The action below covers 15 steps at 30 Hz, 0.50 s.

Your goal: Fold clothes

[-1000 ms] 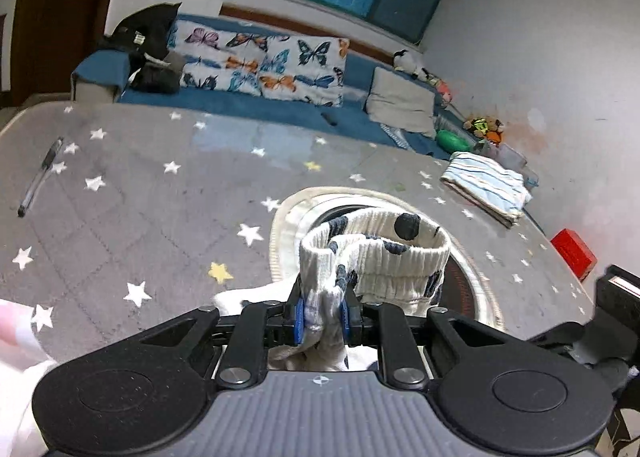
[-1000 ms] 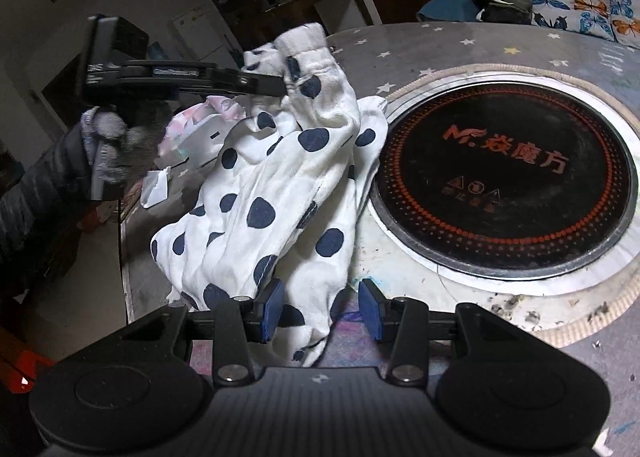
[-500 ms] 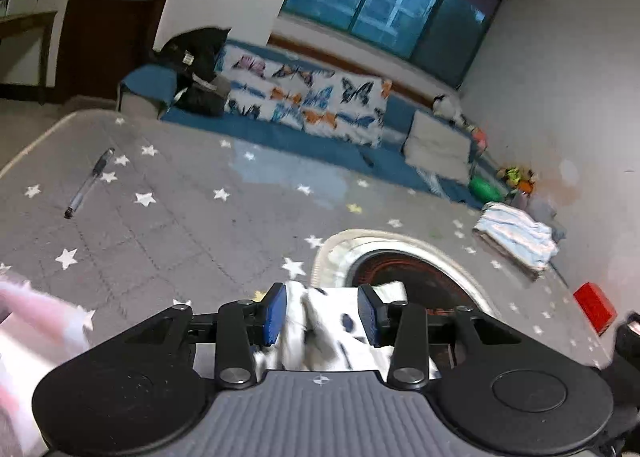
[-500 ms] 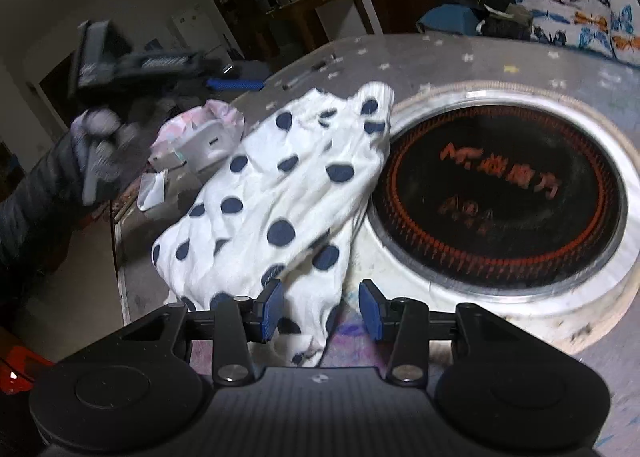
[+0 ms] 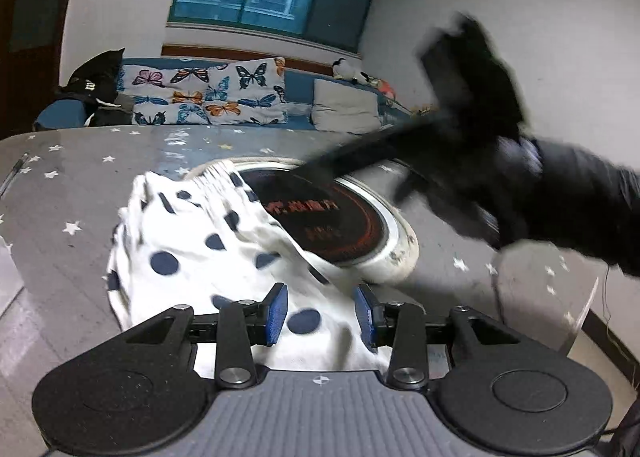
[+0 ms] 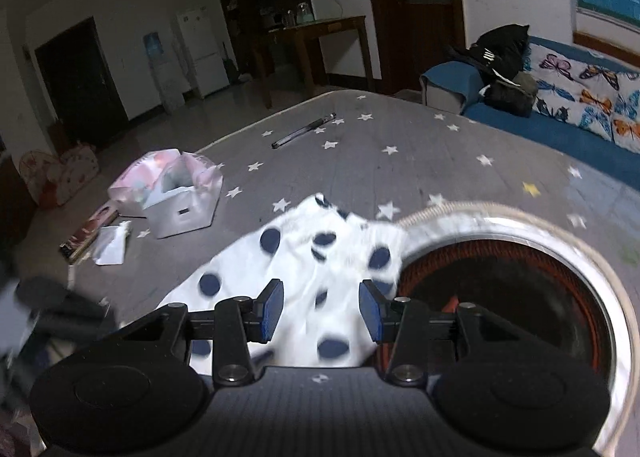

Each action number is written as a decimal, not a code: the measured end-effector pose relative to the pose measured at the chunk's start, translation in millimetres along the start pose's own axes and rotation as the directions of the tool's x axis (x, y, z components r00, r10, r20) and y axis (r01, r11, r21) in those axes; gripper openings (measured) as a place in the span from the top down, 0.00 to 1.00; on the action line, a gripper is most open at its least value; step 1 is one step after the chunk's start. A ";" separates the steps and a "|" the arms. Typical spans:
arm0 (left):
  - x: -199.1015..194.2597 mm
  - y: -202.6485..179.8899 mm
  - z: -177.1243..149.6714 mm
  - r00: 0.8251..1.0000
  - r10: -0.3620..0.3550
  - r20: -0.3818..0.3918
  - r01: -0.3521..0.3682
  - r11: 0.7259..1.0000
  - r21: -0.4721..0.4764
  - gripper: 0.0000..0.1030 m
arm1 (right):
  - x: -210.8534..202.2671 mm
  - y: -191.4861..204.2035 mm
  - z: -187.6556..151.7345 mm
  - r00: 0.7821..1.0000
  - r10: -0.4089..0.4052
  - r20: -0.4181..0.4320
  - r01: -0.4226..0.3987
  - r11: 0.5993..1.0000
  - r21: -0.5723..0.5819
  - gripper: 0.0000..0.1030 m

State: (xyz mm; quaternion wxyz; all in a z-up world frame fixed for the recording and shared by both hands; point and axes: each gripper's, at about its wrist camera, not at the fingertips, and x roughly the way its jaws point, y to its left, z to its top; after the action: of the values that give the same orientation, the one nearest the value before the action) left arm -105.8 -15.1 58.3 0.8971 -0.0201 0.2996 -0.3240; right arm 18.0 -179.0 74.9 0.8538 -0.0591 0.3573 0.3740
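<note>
A grey quilted table cover (image 6: 400,137) printed with white and a few yellow stars carries everything. A white garment with dark blue polka dots (image 5: 208,253) lies crumpled on it, one edge draped over the rim of a round black induction cooker with red markings (image 5: 332,225) set in a pale ring. Further off lie a dark pen (image 6: 303,130), a pink-and-white open box (image 6: 172,193), a white scrap of paper (image 6: 112,243) and a flat booklet (image 6: 86,235) near the edge.
</note>
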 end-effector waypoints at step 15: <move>1.2 1.1 -30.3 0.999 -0.027 -0.041 0.026 0.999 -0.020 0.62 | 73.0 3.2 32.1 0.992 -0.108 -0.065 0.101 0.990 -0.098 0.60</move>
State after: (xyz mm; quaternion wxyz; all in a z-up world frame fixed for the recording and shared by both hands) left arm -121.1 -10.2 32.6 0.8862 -0.0260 0.3207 -0.3333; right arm 68.0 -121.3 51.3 0.8554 -0.1313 0.3652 0.3430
